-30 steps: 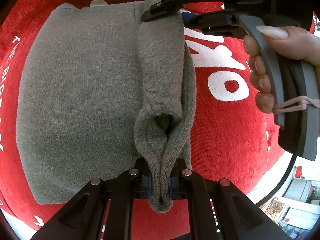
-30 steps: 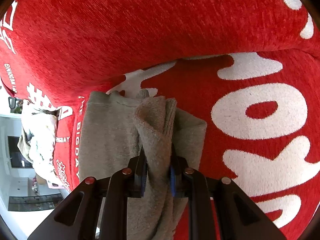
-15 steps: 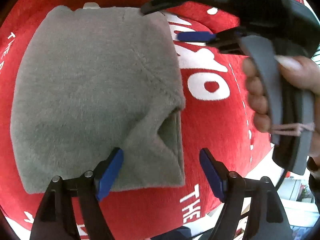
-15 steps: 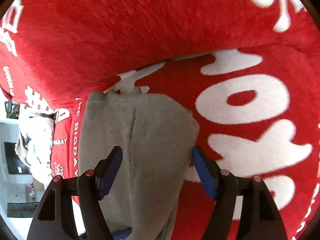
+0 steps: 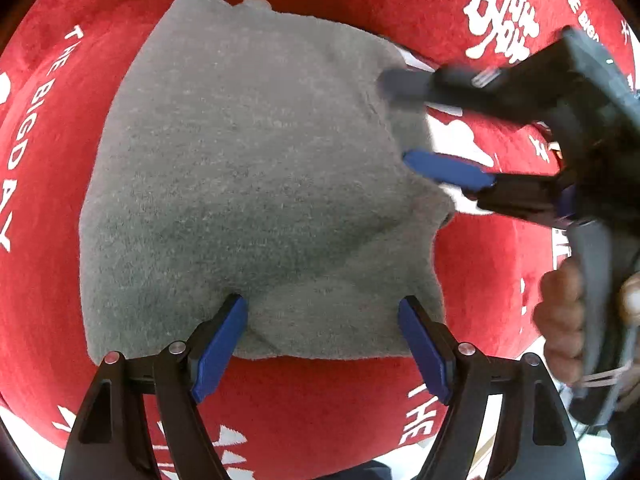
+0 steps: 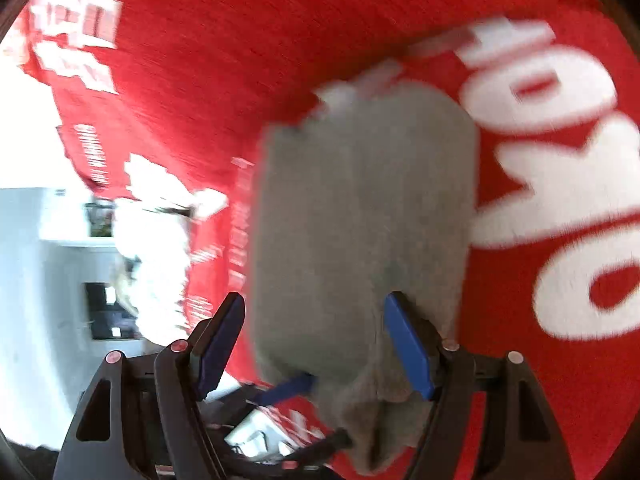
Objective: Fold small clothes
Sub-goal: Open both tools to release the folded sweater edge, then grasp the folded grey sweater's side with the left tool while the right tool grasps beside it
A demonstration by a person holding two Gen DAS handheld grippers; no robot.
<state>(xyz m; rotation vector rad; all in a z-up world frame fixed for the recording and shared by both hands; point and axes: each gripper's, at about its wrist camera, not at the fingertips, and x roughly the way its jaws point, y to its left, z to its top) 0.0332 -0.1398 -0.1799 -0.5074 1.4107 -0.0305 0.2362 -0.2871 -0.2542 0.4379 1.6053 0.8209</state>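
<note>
A small grey knit garment (image 5: 256,184) lies folded flat on a red cloth (image 5: 488,264) with white lettering. My left gripper (image 5: 322,332) is open, its blue pads straddling the garment's near edge. My right gripper (image 5: 396,120) shows at the garment's right edge in the left wrist view, open, with one blue pad (image 5: 448,170) over the cloth. In the blurred right wrist view the right gripper (image 6: 314,336) is open above the grey garment (image 6: 360,208).
The red cloth (image 6: 280,40) covers the whole work surface. A pale heap of other clothes (image 6: 156,240) lies at the cloth's left edge in the right wrist view. The hand holding the right gripper (image 5: 560,320) is at the right.
Both grippers let go of the pinched grey fold and opened. The fold now lies flat on the garment. Both grippers have drawn back, and the right one is moving.
</note>
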